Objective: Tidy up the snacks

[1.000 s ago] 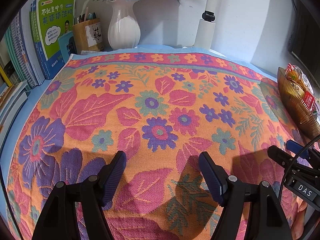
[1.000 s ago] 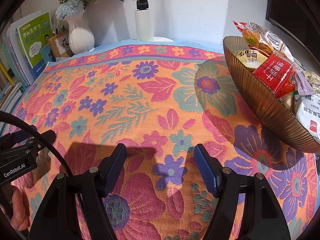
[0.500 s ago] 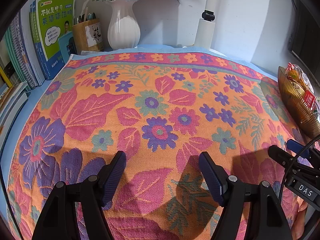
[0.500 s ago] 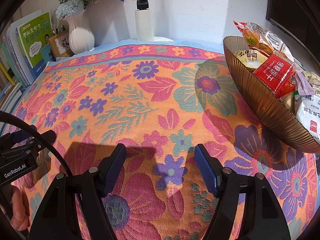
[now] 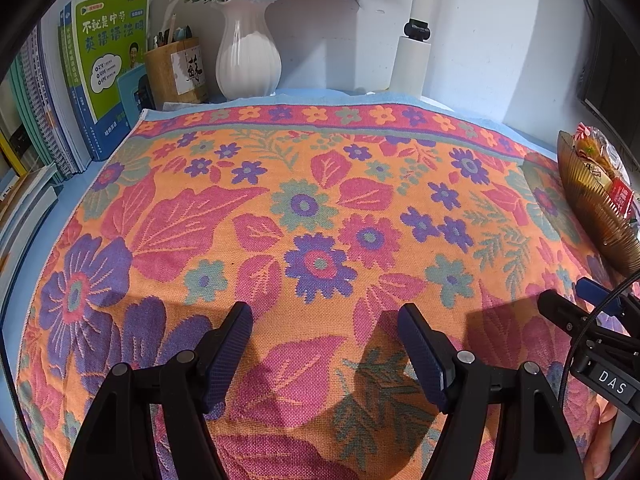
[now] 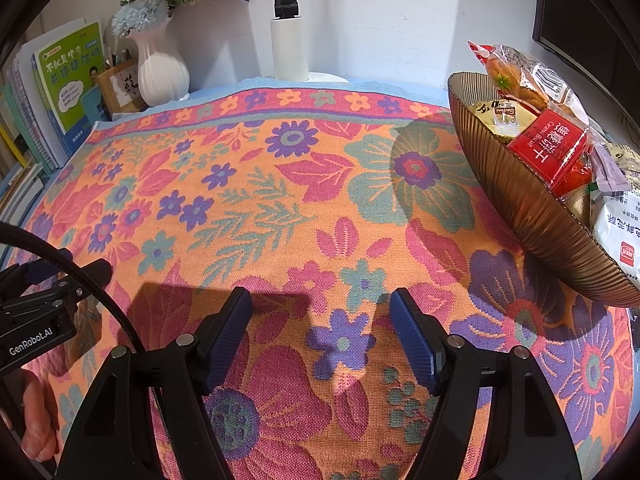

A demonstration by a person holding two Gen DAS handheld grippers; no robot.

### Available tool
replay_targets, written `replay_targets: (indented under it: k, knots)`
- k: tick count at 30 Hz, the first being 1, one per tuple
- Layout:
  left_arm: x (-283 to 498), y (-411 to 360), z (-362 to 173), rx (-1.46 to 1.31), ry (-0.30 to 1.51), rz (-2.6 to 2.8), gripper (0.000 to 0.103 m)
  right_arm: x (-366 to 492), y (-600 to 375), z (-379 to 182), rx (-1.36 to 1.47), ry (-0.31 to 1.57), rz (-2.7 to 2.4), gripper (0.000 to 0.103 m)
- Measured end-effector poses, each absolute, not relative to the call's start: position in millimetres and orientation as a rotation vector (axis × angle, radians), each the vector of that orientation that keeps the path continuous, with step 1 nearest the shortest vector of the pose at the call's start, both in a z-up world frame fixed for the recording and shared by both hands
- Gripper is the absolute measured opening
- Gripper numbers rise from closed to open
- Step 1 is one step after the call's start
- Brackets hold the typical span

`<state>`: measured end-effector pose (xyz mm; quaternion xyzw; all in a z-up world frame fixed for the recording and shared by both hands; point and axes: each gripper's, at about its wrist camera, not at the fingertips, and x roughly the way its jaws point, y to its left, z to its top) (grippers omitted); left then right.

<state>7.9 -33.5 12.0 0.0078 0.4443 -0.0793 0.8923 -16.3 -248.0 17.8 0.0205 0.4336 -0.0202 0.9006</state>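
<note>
A brown ribbed bowl (image 6: 532, 208) stands at the right edge of the floral cloth and holds several snack packs. Among them are a red biscuit packet (image 6: 548, 148), a clear pastry pack (image 6: 520, 76) and a white bag (image 6: 620, 224). The bowl (image 5: 592, 208) also shows at the far right of the left wrist view. My left gripper (image 5: 324, 312) hovers open over bare cloth at the near edge. To its right, my right gripper (image 6: 320, 298) is open too, left of and nearer than the bowl. Neither holds anything.
The floral cloth (image 5: 320, 200) covers the table. Along the back stand books (image 5: 108, 72), a wooden pen holder (image 5: 176, 72), a white vase with flowers (image 5: 248, 60) and a white lamp post (image 5: 412, 60). A dark screen (image 6: 592, 12) hangs behind the bowl.
</note>
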Motion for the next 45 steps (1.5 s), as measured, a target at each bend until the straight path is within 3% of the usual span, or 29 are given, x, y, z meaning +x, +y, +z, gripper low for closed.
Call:
replay_targets:
  k: [45]
  knots:
    - [8.0,-41.2,10.7,0.084,0.922,-0.149,0.077,-16.2,-247.1,16.4,0.041,0.899,-0.044,0.073]
